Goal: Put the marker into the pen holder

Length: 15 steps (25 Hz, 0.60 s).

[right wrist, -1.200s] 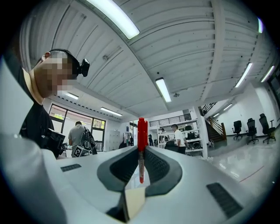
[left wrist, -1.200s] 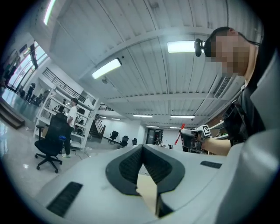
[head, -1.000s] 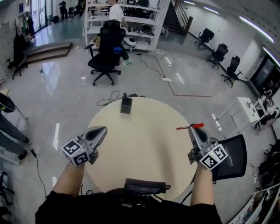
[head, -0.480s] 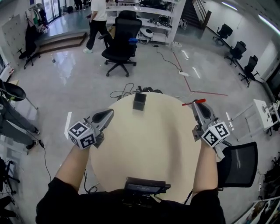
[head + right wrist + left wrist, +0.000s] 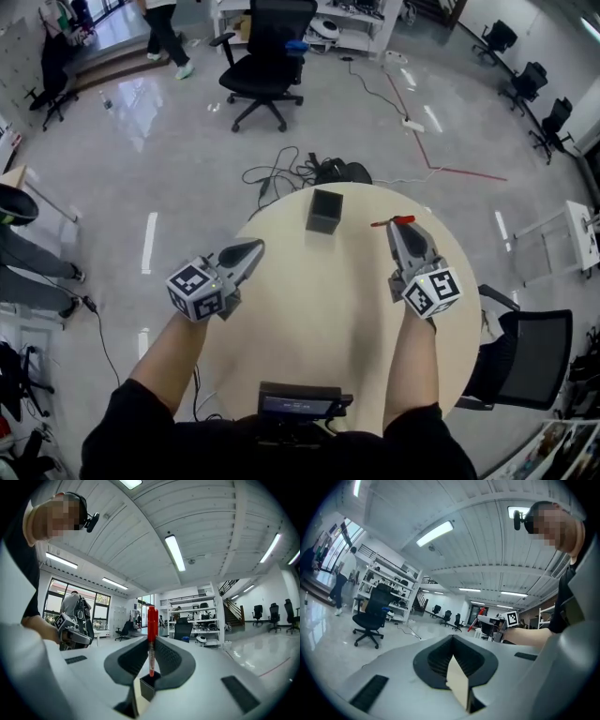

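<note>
Beige round table [image 5: 309,375] is carrying the black pen holder [image 5: 324,211] near its far edge; all places below are given from that holder.

- Left of the holder, nearer the person: the left gripper [image 5: 254,249] is hovering above the table's left edge, with its jaws pressing together on nothing.
- Holder is standing upright, open top facing up.
- Right of the holder, well apart from it: the red marker [image 5: 392,222] is lying crosswise at the tips of the right gripper [image 5: 399,228].
- Right jaws are standing narrowly apart, clamping the marker's barrel. In the right gripper view the holder is showing just beyond, below the marker's lower end.
</note>
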Each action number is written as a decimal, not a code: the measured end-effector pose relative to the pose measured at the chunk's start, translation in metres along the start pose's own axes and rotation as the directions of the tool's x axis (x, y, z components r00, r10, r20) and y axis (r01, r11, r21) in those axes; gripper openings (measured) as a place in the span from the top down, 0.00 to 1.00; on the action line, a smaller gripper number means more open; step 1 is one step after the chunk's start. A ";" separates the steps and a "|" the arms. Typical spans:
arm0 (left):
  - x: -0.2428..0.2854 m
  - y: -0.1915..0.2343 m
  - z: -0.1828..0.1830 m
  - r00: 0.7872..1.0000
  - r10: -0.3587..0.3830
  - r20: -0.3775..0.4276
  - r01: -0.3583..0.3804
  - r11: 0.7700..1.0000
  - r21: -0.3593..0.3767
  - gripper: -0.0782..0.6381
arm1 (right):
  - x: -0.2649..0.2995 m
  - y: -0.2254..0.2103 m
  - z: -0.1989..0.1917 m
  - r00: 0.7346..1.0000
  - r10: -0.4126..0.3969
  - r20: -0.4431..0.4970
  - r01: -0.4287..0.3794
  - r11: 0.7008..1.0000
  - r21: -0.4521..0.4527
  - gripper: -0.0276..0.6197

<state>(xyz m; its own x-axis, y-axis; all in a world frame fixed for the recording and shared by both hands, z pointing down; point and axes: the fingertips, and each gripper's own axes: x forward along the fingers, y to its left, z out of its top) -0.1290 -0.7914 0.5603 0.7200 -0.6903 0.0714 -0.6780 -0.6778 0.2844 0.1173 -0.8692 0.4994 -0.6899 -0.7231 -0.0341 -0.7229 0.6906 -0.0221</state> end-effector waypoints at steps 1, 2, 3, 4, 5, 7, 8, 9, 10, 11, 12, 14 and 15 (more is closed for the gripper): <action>0.004 0.010 -0.010 1.000 -0.005 -0.010 0.005 1.000 -0.013 0.90 | 0.011 0.000 -0.012 1.000 -0.010 0.006 0.010 1.000 0.014 0.89; 0.008 0.020 -0.020 1.000 -0.011 -0.019 0.011 1.000 -0.024 0.90 | 0.022 0.000 -0.024 1.000 -0.018 0.009 0.018 0.999 0.027 0.89; 0.012 0.029 -0.030 0.999 -0.017 -0.027 0.016 0.999 -0.034 0.90 | 0.033 0.000 -0.036 1.000 -0.023 0.009 0.023 0.999 0.034 0.89; 0.017 0.037 -0.039 0.999 -0.022 -0.035 0.020 0.999 -0.044 0.90 | 0.043 0.000 -0.049 1.000 -0.024 0.004 0.024 0.999 0.034 0.89; 0.022 0.044 -0.048 0.999 -0.026 -0.041 0.024 0.998 -0.054 0.90 | 0.053 -0.001 -0.061 1.000 -0.024 -0.005 0.024 0.999 0.030 0.89; 0.030 0.054 -0.064 0.998 -0.040 -0.049 0.036 0.997 -0.075 0.90 | 0.067 -0.003 -0.084 1.000 -0.020 -0.023 0.021 0.999 0.029 0.89; 0.033 0.057 -0.071 0.998 -0.046 -0.051 0.042 0.995 -0.087 0.90 | 0.073 -0.005 -0.094 0.999 -0.018 -0.026 0.019 0.999 0.032 0.89; 0.035 0.060 -0.077 0.997 -0.051 -0.051 0.046 0.994 -0.097 0.90 | 0.077 -0.007 -0.102 1.000 -0.018 -0.024 0.019 0.999 0.037 0.89; 0.037 0.063 -0.081 0.997 -0.055 -0.051 0.049 0.993 -0.105 0.90 | 0.082 -0.010 -0.108 1.000 -0.019 -0.018 0.020 0.999 0.041 0.89; 0.039 0.067 -0.085 0.997 -0.056 -0.048 0.051 0.992 -0.112 0.90 | 0.086 -0.013 -0.112 1.000 -0.021 -0.008 0.022 0.999 0.046 0.89; 0.040 0.070 -0.089 0.997 -0.057 -0.046 0.052 0.992 -0.117 0.90 | 0.089 -0.016 -0.115 1.000 -0.024 0.004 0.024 0.998 0.051 0.89; 0.044 0.073 -0.096 0.997 -0.058 -0.042 0.052 0.991 -0.124 0.90 | 0.093 -0.019 -0.121 0.999 -0.022 0.024 0.020 0.998 0.055 0.89; 0.046 0.074 -0.100 0.997 -0.058 -0.042 0.053 0.990 -0.127 0.90 | 0.095 -0.019 -0.125 0.999 -0.016 0.028 0.015 0.999 0.051 0.89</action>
<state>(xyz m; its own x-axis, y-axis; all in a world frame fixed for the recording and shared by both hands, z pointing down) -0.1307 -0.8479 0.6803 0.7640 -0.6382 0.0948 -0.6148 -0.6755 0.4071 0.0607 -0.9528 0.6211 -0.6768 -0.7336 -0.0617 -0.7300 0.6796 -0.0732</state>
